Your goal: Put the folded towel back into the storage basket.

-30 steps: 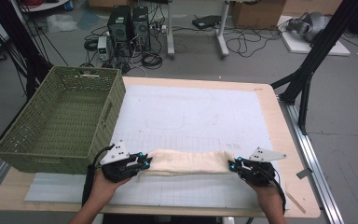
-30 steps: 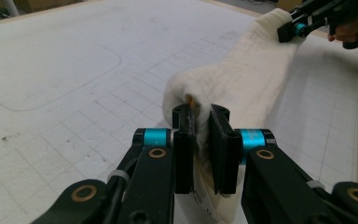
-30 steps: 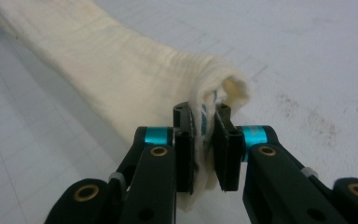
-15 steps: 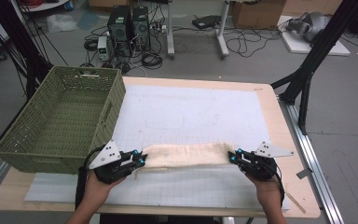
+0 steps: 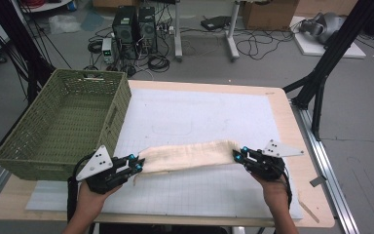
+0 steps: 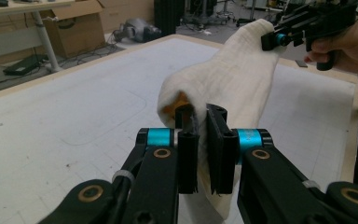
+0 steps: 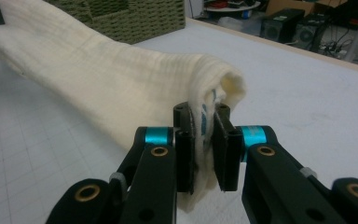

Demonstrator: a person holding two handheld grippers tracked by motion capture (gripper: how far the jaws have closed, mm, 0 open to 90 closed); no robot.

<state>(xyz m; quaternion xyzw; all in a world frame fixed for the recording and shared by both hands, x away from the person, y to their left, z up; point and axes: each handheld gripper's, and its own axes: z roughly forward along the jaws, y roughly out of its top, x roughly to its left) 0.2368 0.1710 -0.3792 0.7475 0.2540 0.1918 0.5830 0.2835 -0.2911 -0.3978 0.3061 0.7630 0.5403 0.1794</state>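
Note:
A folded cream cloth (image 5: 190, 155) stretches between my two grippers, lifted off the white mat (image 5: 195, 117). At the cloth's left end my left gripper (image 5: 139, 164) is shut on it; in the left gripper view the black jaws pinch the cloth (image 6: 228, 84) at the left gripper (image 6: 201, 126). My right gripper (image 5: 237, 155) is shut on the cloth's right end. In the right gripper view the right gripper (image 7: 208, 122) clamps a bunched edge of the cloth (image 7: 98, 79). The left gripper view also has the right gripper (image 6: 272, 39) at the far end.
A green woven basket (image 5: 63, 124) stands at the table's left, close to my left hand, and its wall (image 7: 135, 18) appears behind the cloth. The wooden table edge (image 5: 292, 126) runs along the right. Floor clutter, cables and computer towers (image 5: 134, 29) lie beyond the table.
Both grippers have risen from the mat with the cloth held taut between them, so its ends now hang clear of the surface. The grip on each end is unchanged.

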